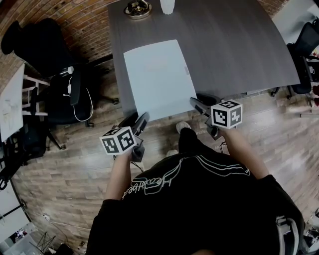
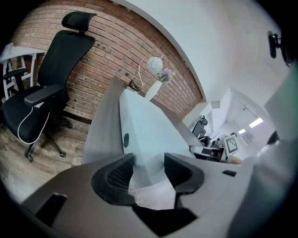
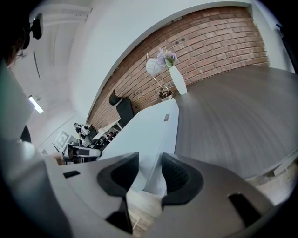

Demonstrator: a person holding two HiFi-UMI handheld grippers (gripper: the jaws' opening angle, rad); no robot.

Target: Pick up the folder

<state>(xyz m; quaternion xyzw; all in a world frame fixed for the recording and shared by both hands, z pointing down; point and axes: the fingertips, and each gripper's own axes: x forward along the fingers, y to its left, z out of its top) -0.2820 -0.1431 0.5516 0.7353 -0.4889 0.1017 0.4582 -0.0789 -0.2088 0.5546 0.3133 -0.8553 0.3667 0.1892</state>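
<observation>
A pale blue folder (image 1: 157,77) lies flat on the grey table (image 1: 234,45), and its near edge juts out over the table's front edge. My left gripper (image 1: 144,118) is at the folder's near left corner. In the left gripper view that corner of the folder (image 2: 144,130), with a round hole in its side, sits between the parted jaws of the left gripper (image 2: 148,162). My right gripper (image 1: 195,103) is at the near right corner. In the right gripper view the folder's (image 3: 144,130) edge runs in between the jaws of the right gripper (image 3: 150,162), with floor showing below it.
A white vase (image 1: 167,6) and a gold ornament (image 1: 137,8) stand at the table's far edge. A black office chair (image 1: 60,94) with a white cable stands left of the table, another chair (image 1: 304,55) at the right. The brick wall (image 2: 107,51) is behind.
</observation>
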